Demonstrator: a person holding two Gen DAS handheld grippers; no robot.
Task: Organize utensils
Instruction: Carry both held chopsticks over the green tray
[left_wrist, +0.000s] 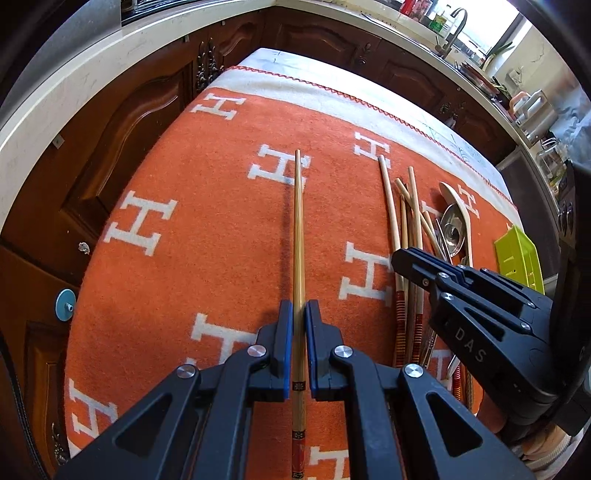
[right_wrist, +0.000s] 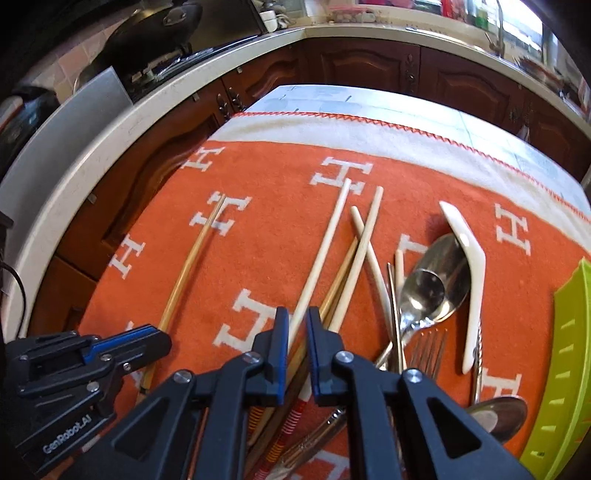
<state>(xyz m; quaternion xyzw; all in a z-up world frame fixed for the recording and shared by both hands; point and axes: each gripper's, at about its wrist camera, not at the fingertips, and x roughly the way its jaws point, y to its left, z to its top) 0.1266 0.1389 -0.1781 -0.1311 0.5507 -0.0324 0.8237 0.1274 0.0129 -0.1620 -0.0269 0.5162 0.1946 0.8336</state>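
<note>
My left gripper (left_wrist: 299, 308) is shut on a golden bamboo chopstick (left_wrist: 298, 221) that lies lengthwise away from me on the orange cloth (left_wrist: 207, 192), apart from the others. To its right sits a heap of pale chopsticks (right_wrist: 365, 236), steel spoons (right_wrist: 432, 284), a white ceramic spoon (right_wrist: 469, 266) and a fork (right_wrist: 428, 347). My right gripper (right_wrist: 297, 317) is down at the near left of that heap, shut on one pale chopstick (right_wrist: 328, 236) that runs between its blue pads. In the right wrist view the left gripper (right_wrist: 160, 336) shows at lower left.
A lime-green slotted tray (right_wrist: 565, 369) stands at the cloth's right edge. Dark wooden cabinets (left_wrist: 122, 140) and a pale countertop (left_wrist: 74, 85) wrap around the table's far and left sides. A sink tap (left_wrist: 456, 26) and jars are at the back right.
</note>
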